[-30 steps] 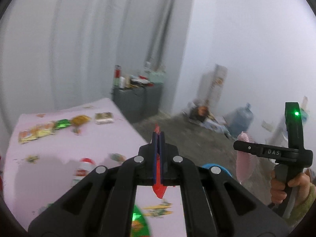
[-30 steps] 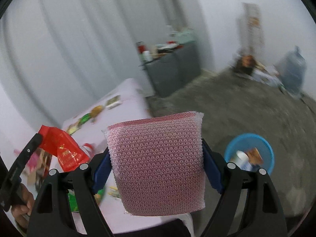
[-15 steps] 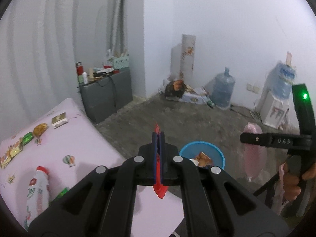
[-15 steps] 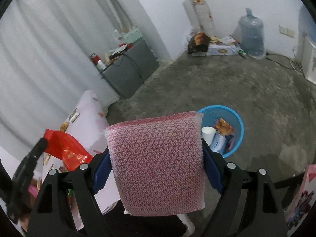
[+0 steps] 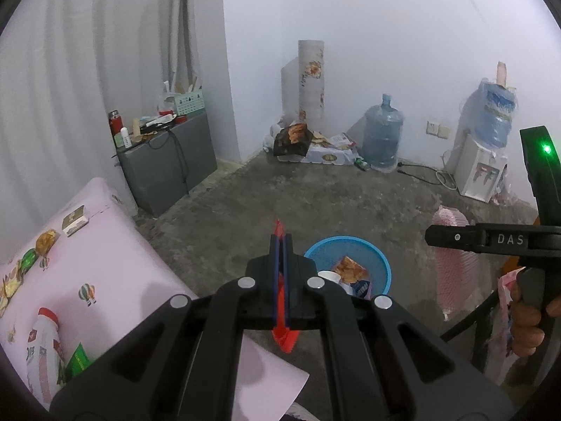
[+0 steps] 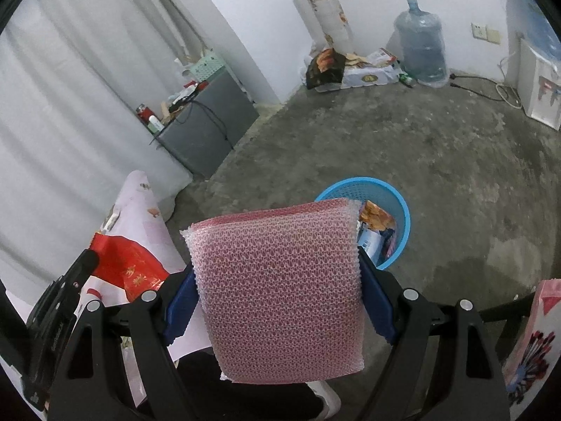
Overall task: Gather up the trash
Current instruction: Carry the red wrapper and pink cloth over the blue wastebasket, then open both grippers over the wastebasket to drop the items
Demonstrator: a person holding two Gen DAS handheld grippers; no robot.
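My left gripper (image 5: 280, 242) is shut on a thin red wrapper (image 5: 284, 336), seen edge-on in the left wrist view and as a red packet (image 6: 129, 266) in the right wrist view. My right gripper (image 6: 277, 245) is shut on a pink foam net sleeve (image 6: 280, 291), which also shows in the left wrist view (image 5: 455, 273). A blue trash basket (image 5: 382, 263) stands on the concrete floor just beyond both grippers, holding a cup and wrappers; in the right wrist view the basket (image 6: 399, 210) is partly hidden by the sleeve.
A table with a pink cloth (image 5: 115, 273) at the left carries a white bottle (image 5: 42, 354) and several wrappers. A grey cabinet (image 5: 168, 165), a water jug (image 5: 382, 137), a water dispenser (image 5: 480, 168) and boxes (image 5: 315, 147) line the walls.
Both grippers have swung right, away from the table, and now face the blue basket on the floor. The basket has come closer. Both still hold their items.
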